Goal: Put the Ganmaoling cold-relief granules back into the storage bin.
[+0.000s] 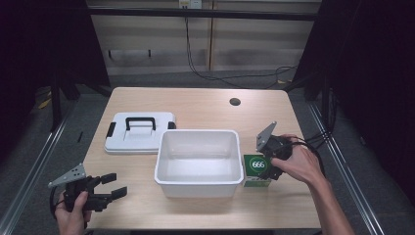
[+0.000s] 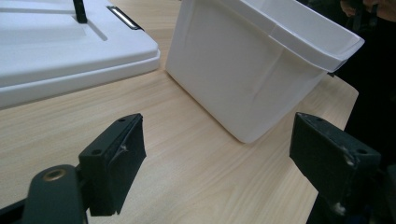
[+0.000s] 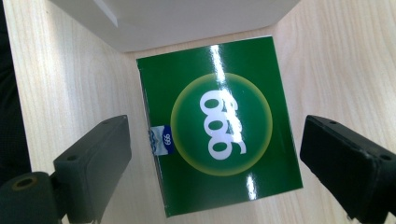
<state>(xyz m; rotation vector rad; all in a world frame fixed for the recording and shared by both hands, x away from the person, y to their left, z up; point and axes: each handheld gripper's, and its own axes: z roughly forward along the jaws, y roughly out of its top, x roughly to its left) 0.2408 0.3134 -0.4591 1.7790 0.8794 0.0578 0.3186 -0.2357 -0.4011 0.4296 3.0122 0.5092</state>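
Observation:
A green box (image 1: 256, 166) marked 666 stands on the table against the right side of the white tub (image 1: 198, 133). In the right gripper view the green box (image 3: 219, 126) lies straight below, between the two spread jaws, not touched by either. My right gripper (image 1: 269, 169) hovers over it, open (image 3: 215, 172). Over the table's front left corner my left gripper (image 1: 113, 186) is held open, pointing right toward the tub. In the left gripper view the open gripper (image 2: 217, 163) frames bare wood, with the tub's wall (image 2: 243, 70) ahead.
A white lid with a black handle (image 1: 141, 132) lies flat left of the tub; its edge (image 2: 70, 70) is at upper left in the left gripper view. A round cable hole (image 1: 235, 102) sits near the table's far edge. Cables trail on the floor behind.

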